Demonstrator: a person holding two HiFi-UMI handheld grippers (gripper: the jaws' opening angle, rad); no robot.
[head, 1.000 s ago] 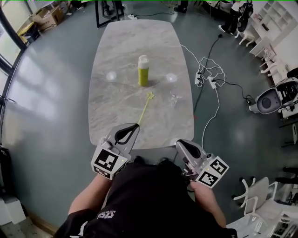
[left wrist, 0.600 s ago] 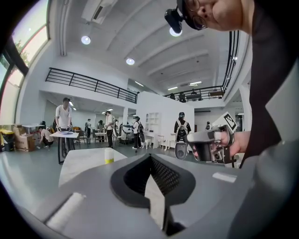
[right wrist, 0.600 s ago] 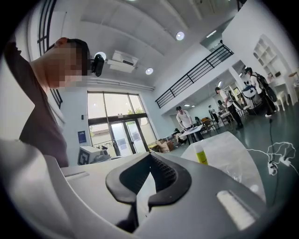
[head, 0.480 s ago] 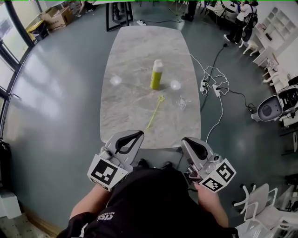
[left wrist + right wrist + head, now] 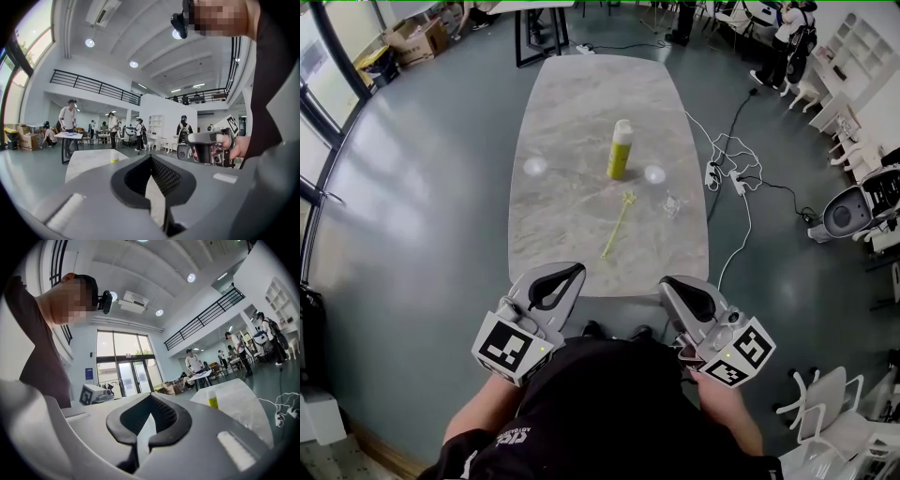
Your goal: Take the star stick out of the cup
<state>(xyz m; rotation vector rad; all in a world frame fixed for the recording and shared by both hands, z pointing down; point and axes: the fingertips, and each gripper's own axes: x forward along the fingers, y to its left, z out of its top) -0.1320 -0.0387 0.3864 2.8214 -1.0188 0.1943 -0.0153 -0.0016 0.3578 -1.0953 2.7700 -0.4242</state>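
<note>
left gripper (image 5: 570,273): jaws pressed together with nothing between them; it sits at the table's near edge and touches no object.
right gripper (image 5: 669,284): jaws likewise closed and empty, also at the near edge.
star stick (image 5: 617,228): lies flat on the table (image 5: 581,103), outside the cup, between the cup and the near edge, with its star end toward the cup.
cup (image 5: 621,150): upright near the table's middle, apart from the stick.
hard to make out: a small clear crumpled thing (image 5: 672,203) by the right edge. The person's hands are mostly hidden behind the grippers.
</note>
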